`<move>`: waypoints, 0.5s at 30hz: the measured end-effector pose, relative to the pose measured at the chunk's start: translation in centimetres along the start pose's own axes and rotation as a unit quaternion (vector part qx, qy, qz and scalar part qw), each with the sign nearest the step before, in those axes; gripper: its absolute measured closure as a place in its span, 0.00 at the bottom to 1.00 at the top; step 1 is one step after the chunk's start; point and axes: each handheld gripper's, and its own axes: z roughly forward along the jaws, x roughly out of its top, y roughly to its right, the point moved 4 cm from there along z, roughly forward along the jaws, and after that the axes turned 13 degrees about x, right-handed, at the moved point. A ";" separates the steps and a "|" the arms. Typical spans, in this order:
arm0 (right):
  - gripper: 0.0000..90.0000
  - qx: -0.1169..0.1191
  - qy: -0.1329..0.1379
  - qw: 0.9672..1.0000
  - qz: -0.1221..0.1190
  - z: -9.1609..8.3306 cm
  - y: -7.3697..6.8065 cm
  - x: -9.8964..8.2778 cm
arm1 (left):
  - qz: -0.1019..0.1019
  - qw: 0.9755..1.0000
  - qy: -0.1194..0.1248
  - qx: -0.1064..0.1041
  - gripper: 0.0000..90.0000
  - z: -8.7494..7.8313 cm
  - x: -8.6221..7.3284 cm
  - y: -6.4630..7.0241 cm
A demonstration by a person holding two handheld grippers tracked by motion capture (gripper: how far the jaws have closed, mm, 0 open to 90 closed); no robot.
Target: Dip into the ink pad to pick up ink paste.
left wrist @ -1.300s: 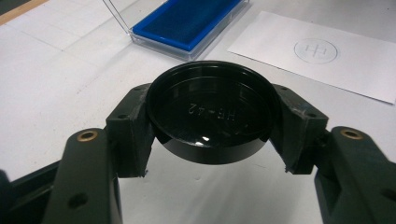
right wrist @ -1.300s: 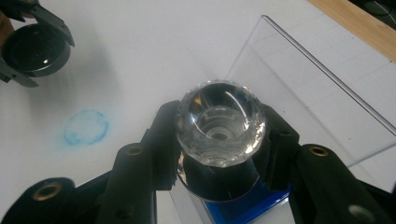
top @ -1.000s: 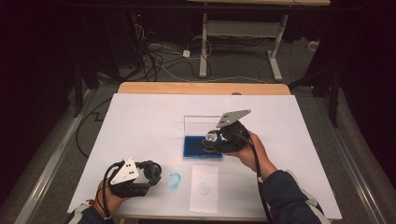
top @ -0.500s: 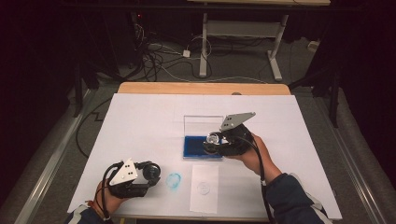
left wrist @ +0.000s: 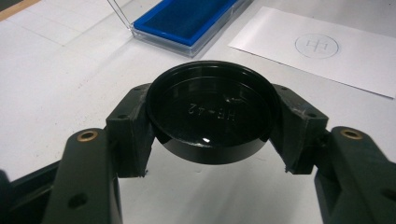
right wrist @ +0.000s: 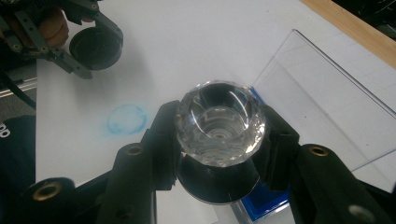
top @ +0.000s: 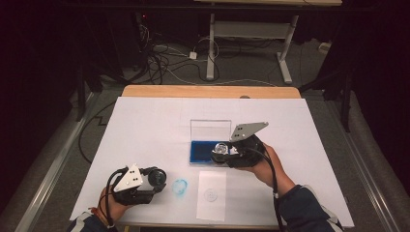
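Here the left claw, near the front edge of the counter, is clenched on a round black cap, which it holds just above the white surface. A pale blue ring mark lies just beside it, and next to that a white sheet with a printed circle. Farther in, the right claw grasps a faceted glass stamp by its round sides, over the near edge of the blue ink pad in its clear case with the lid standing open.

I judge the step in hand is inking the stamp. To do it well, keep the stamp level, lower it straight onto the pad, press gently and lift without sliding. The grip must stay firm, because the glass is smooth and may turn between the pads. The left claw should keep the cap away from the wet mark.
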 end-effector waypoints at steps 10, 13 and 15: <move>0.64 0.006 0.001 1.000 0.000 -0.5 -1.0 -1.1 | 0.002 1.000 0.000 0.000 0.41 0.1 0.0 0.1; 0.64 0.005 0.003 1.000 -0.002 -0.7 -1.2 -1.3 | 0.002 1.000 0.000 0.000 0.41 0.1 0.0 0.1; 0.64 0.007 0.004 1.000 -0.004 -0.8 -1.4 -1.4 | 0.003 1.000 -0.001 0.000 0.41 0.1 0.0 0.1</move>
